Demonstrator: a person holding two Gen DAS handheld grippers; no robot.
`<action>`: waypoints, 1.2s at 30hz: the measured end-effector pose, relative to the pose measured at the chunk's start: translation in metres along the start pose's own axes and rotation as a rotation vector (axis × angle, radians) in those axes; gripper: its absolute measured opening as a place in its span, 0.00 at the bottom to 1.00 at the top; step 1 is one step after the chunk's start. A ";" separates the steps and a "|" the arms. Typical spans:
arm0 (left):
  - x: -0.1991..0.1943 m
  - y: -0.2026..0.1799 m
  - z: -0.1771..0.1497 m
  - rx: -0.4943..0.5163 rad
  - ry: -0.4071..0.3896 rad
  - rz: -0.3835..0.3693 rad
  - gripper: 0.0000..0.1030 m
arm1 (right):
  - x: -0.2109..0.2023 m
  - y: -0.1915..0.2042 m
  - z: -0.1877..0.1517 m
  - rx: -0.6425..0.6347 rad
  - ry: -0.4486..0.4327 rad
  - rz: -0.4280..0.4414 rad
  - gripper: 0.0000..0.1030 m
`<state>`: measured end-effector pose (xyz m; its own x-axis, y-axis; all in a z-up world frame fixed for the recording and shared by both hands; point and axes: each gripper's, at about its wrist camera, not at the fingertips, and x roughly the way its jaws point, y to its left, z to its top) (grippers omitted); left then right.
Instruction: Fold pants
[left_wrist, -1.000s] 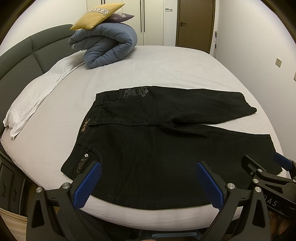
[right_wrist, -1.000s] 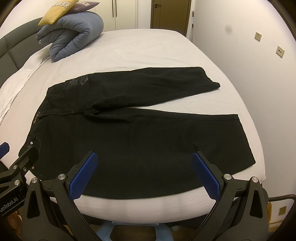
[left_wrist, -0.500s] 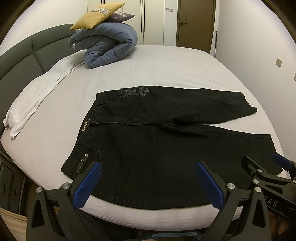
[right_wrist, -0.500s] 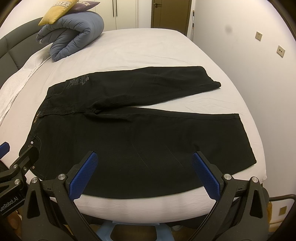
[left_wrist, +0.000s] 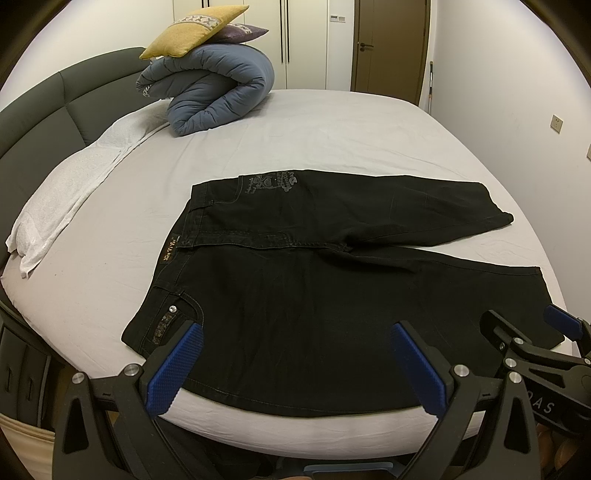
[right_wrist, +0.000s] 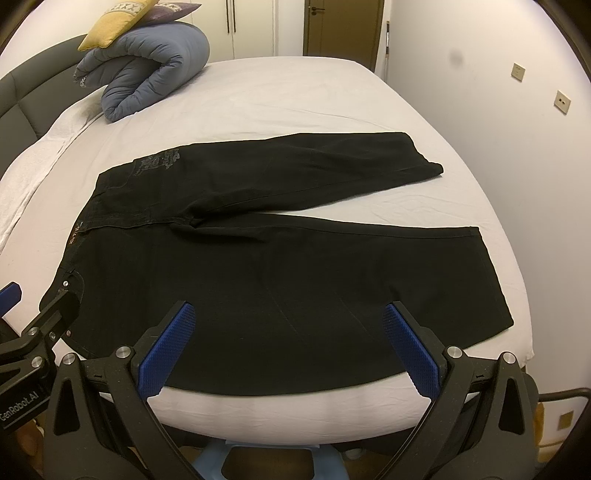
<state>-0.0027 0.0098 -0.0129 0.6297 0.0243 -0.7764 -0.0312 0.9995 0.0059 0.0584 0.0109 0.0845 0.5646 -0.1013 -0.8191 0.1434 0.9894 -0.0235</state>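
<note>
Black denim pants (left_wrist: 332, 280) are being displayed flat on the bed (left_wrist: 332, 129), spread along its near edge with the waistband toward the left side and both legs running toward the right edge. The farther leg (right_wrist: 295, 166) is being angled away from the nearer one, so a wedge of pale sheet is being left bare between the two hems. A grey printed emblem (left_wrist: 271, 181) is being shown on the far hip (its lettering is too small to read), and a small metal rivet (left_wrist: 172, 308) is being shown by the near pocket.

The left gripper (left_wrist: 291, 365) is being held wide open above the near edge of the bed, over the waist end of the pants, with nothing being grasped between its blue pads (left_wrist: 173, 369). The right gripper (right_wrist: 288, 350) is likewise being held spread apart and empty, over the nearer leg.

Toward the far left corner of the bed, a rolled blue duvet (left_wrist: 214, 96) is being topped by a yellow cushion (left_wrist: 192, 31), and a white towel (left_wrist: 74, 177) is being draped along the left edge beside the dark headboard (left_wrist: 44, 107).
</note>
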 end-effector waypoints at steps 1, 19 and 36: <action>0.000 0.000 -0.001 -0.002 0.000 0.001 1.00 | 0.000 -0.001 0.000 0.000 0.000 0.001 1.00; 0.058 0.057 0.064 0.052 -0.020 -0.103 1.00 | 0.017 -0.006 0.047 -0.106 -0.073 0.191 1.00; 0.297 0.114 0.245 0.514 0.268 -0.177 1.00 | 0.166 -0.004 0.237 -0.536 -0.046 0.544 0.73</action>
<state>0.3710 0.1356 -0.0880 0.3713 -0.0822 -0.9248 0.4768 0.8716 0.1140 0.3444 -0.0344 0.0842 0.4774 0.4221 -0.7706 -0.5720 0.8151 0.0921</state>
